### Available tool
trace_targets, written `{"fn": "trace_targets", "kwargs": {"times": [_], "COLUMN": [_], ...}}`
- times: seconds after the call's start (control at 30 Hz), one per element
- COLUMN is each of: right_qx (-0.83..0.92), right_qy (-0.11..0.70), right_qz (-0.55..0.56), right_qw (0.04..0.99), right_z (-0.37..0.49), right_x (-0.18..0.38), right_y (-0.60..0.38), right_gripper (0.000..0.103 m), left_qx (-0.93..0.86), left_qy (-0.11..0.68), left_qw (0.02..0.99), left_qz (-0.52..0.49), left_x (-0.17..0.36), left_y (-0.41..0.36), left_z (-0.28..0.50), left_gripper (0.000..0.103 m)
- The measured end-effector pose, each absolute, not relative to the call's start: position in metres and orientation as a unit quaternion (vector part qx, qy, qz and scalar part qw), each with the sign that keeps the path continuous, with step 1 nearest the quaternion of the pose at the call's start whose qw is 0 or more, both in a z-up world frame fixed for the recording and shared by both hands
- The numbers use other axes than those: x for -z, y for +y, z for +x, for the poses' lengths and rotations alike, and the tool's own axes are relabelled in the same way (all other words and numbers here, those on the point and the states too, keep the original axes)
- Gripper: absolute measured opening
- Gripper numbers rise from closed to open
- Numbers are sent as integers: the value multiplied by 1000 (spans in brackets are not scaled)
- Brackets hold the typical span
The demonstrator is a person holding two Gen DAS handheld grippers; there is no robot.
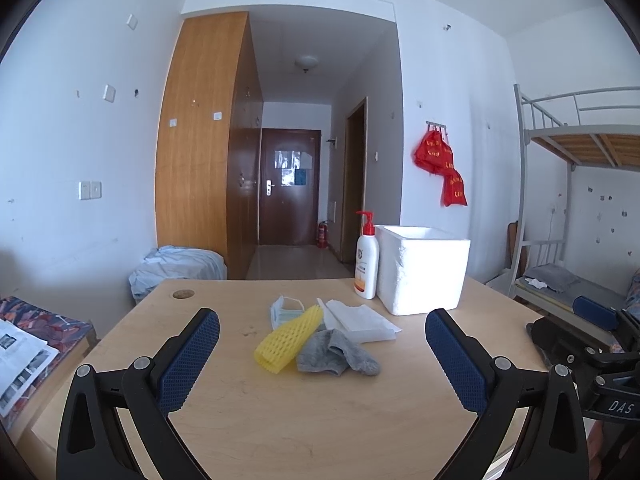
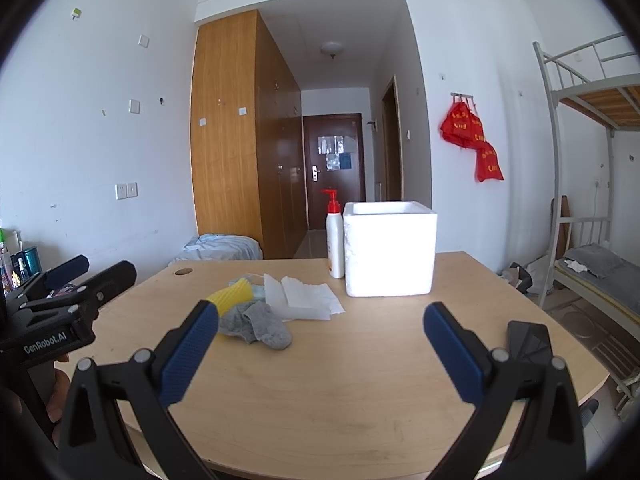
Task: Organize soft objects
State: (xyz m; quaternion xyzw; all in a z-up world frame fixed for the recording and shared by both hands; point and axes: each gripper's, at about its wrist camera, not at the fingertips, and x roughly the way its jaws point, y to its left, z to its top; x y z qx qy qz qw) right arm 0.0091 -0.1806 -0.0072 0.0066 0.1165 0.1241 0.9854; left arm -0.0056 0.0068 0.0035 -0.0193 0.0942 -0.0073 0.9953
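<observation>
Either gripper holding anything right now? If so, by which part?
Nothing held. Left gripper and right gripper are both open and empty above the table, short of the sock.

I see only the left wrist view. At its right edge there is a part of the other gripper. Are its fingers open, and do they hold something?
Observer: The right gripper is open. Its fingers are wide apart and nothing is between them.
Operator: Does anything lie on the table on that side, hidden from me?
Observer: Yes. A flat black object, perhaps a phone, lies near the right edge of the table.
Operator: And beyond the table's left side?
Observer: Some bottles stand there, behind the left gripper.
</observation>
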Motion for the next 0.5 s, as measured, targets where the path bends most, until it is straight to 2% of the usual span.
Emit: {"fn": "trace_targets", "kwargs": {"times": [0.5], "right_qx": [-124], "right_qy": [127], "right_qz": [19], "right_qw": [984], "right_z": [19], "right_x": [7], "right_y": [-184], "right_gripper": [103], "left_qx": [6], "left_qy": [94], "left_qw": [995], "left_qz": [-20], "left_x": [-2], "left_y": [7], "left_z": [-2], "left_gripper": [103]}}
